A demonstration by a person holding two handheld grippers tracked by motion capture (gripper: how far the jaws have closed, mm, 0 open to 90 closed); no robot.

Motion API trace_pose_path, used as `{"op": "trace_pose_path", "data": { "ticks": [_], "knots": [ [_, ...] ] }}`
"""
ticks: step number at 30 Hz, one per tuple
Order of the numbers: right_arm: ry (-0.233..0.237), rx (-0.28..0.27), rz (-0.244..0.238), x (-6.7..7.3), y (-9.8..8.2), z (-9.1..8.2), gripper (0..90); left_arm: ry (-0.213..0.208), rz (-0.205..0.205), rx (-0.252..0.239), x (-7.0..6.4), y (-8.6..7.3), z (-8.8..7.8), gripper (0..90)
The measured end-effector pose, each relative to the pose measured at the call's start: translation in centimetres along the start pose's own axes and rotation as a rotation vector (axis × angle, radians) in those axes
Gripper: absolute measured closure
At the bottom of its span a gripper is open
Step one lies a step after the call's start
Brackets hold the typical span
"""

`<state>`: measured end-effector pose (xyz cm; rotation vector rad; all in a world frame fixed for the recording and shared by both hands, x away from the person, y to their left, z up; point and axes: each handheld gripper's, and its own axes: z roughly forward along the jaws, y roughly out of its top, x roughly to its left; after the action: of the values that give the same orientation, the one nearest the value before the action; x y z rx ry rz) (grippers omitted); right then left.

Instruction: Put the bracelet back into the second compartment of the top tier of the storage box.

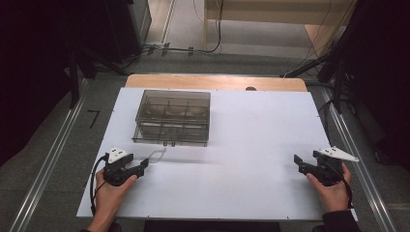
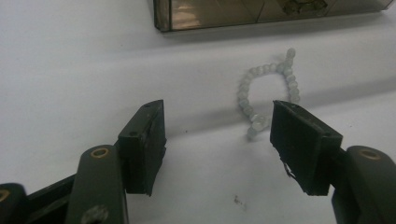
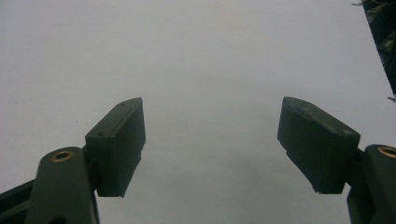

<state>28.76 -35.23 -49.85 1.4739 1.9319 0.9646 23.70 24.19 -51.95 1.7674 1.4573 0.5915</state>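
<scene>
Since my left tool (image 2: 218, 125) stands released around the bead bracelet (image 2: 267, 91) on the counter (image 1: 251, 145), I judge it placed for grasping; nothing is pinched. My right tool (image 3: 212, 135) waits released.

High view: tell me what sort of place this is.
Probably a lab or recording workspace: a white table set up on a bare grey floor, cables trailing across that floor, metal rails along both sides, and dark equipment standing around.
</scene>
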Motion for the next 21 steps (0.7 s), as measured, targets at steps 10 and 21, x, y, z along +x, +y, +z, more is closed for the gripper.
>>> {"op": "trace_pose_path", "data": {
  "ticks": [10,21],
  "knots": [
    [-0.001,0.004,-0.001,0.02,0.00,0.03,22.0,-0.009,0.001,0.013,0.02,0.03,0.18,45.8],
    [0.002,0.004,-0.005,0.02,0.00,0.10,22.1,-0.037,0.014,0.012,-0.02,0.08,0.27,56.3]
  ]
}}
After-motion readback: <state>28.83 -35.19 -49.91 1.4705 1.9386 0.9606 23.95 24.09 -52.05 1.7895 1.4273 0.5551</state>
